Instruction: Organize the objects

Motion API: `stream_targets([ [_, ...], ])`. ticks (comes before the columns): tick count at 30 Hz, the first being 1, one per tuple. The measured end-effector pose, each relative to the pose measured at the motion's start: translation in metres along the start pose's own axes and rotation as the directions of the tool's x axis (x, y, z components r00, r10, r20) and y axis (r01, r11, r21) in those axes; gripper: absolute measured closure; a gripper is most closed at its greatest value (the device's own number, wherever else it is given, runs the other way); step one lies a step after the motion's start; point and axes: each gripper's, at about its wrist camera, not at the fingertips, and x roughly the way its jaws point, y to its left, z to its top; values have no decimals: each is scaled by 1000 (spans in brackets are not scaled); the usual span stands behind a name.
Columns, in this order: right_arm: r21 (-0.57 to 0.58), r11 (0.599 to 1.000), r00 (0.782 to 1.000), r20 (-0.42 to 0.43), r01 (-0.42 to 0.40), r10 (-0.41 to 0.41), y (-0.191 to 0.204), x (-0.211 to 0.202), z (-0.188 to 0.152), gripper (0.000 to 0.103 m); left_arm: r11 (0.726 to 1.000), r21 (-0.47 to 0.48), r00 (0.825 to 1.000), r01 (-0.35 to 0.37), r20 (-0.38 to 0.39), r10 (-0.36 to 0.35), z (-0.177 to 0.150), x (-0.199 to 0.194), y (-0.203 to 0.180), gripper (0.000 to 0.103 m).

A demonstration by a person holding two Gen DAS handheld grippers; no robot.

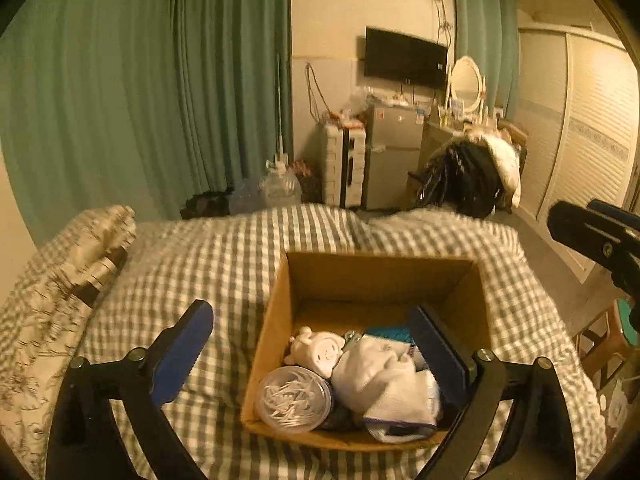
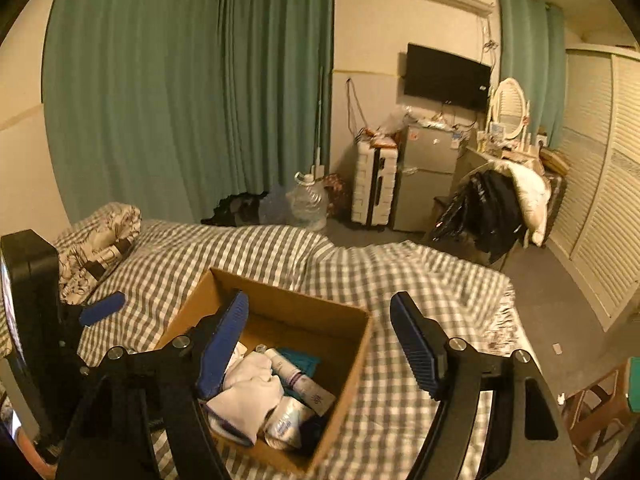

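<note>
An open cardboard box (image 1: 276, 320) sits on the checked bed; it also shows in the right wrist view (image 2: 352, 356). Inside lie a round clear tub of cotton swabs (image 1: 294, 399), a small white figure (image 1: 318, 350), white cloth (image 1: 384, 384), a teal item (image 1: 390, 334) and a white tube (image 2: 290, 372). My left gripper (image 1: 316, 346) is open and empty above the box's left side, one finger outside the wall. My right gripper (image 2: 320, 342) is open and empty above the box's right side. The left gripper's body shows at the left edge of the right wrist view (image 2: 32, 300).
The bed (image 1: 224, 248) has a grey-and-white checked cover and a patterned pillow (image 1: 60, 280) at its left. Beyond it are green curtains (image 1: 140, 80), a water jug (image 2: 308, 200), a white suitcase (image 2: 374, 184), a small fridge (image 2: 424, 176), a clothes-laden chair (image 2: 496, 208) and a wooden stool (image 2: 600, 408).
</note>
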Motion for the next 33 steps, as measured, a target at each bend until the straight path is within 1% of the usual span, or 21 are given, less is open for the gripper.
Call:
stream_targets([
  [4, 15, 1000, 998, 50, 24, -24, -10, -47, 7, 23, 1000, -3, 998, -2, 68, 2, 14, -52, 4, 0],
  [9, 44, 998, 993, 110, 44, -49, -21, -112, 11, 21, 1000, 0, 992, -15, 127, 15, 25, -106, 6, 0],
  [10, 47, 998, 991, 120, 48, -53, -23, -122, 11, 21, 1000, -1, 990, -15, 138, 15, 26, -115, 6, 0],
  [12, 54, 997, 987, 145, 59, -66, -25, -147, 12, 15, 1000, -3, 986, -11, 163, 12, 27, -135, 8, 0],
  [14, 58, 996, 983, 165, 65, -74, -25, -165, 14, 12, 1000, -5, 982, -8, 189, 9, 28, -155, 8, 0],
  [17, 57, 996, 977, 196, 73, -83, -24, -193, 15, 10, 1000, -5, 975, -5, 224, 6, 25, -177, 10, 0],
  [19, 59, 995, 973, 213, 77, -88, -22, -206, 13, 8, 1000, -8, 969, -7, 248, 9, 21, -191, 10, 0],
  [20, 64, 995, 971, 220, 78, -90, -24, -211, 12, 3, 1000, -12, 966, -10, 258, 13, 18, -198, 11, 0],
  [21, 77, 994, 969, 228, 79, -94, -23, -216, 7, 0, 1000, -16, 964, -11, 266, 15, 14, -203, 11, 0],
  [23, 96, 992, 968, 233, 77, -97, -21, -220, -2, 0, 1000, -24, 961, -12, 277, 19, 2, -209, 11, 0],
  [27, 111, 992, 970, 225, 63, -87, -18, -217, -34, 0, 999, -41, 958, -32, 284, 42, -24, -210, 13, 0],
  [29, 105, 992, 972, 214, 74, -95, -12, -206, -54, 0, 995, -80, 956, -58, 282, 78, -42, -205, 16, 0],
  [30, 103, 990, 969, 219, 91, -112, -8, -199, -68, 0, 993, -99, 956, -68, 277, 93, -51, -202, 18, 0],
  [32, 105, 988, 967, 217, 116, -136, -3, -182, -88, 0, 988, -135, 959, -73, 262, 107, -70, -195, 23, 0],
  [33, 96, 989, 973, 193, 112, -129, 0, -170, -100, 0, 987, -147, 963, -70, 248, 105, -80, -189, 26, 0],
])
